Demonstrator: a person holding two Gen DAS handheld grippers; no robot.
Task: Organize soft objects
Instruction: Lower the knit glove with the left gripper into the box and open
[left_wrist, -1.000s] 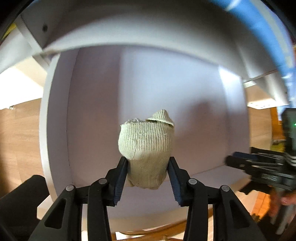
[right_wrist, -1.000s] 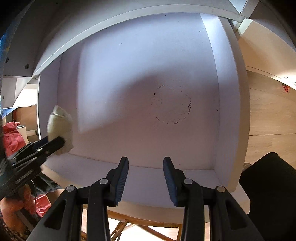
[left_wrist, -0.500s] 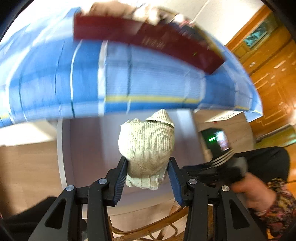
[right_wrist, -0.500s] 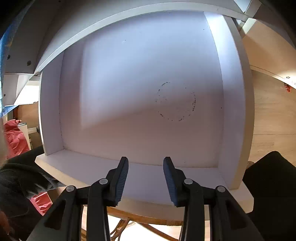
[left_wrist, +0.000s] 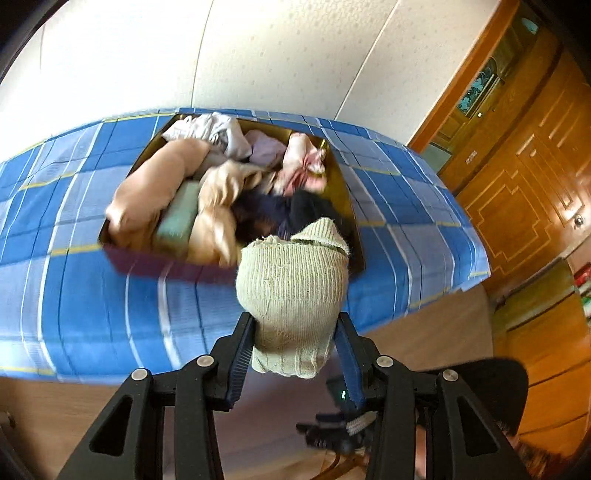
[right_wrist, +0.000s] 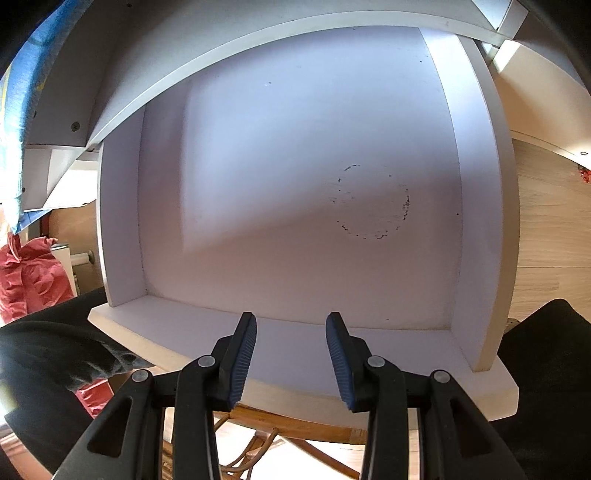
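Observation:
My left gripper is shut on a pale green knitted sock bundle and holds it in the air. Beyond it a dark box full of soft clothes sits on a blue checked cloth. My right gripper is open and empty. It faces the inside of a white shelf compartment, just above its front ledge. A faint dark ring mark shows on the compartment's back panel.
A wooden door and cabinets stand at the right in the left wrist view. A red cloth lies left of the shelf. A dark sleeve covers the lower left. Wooden floor shows to the right.
My left gripper has swung up and away from the white shelf with the sock bundle and now faces the box of clothes on the blue cloth. The right gripper has barely moved.

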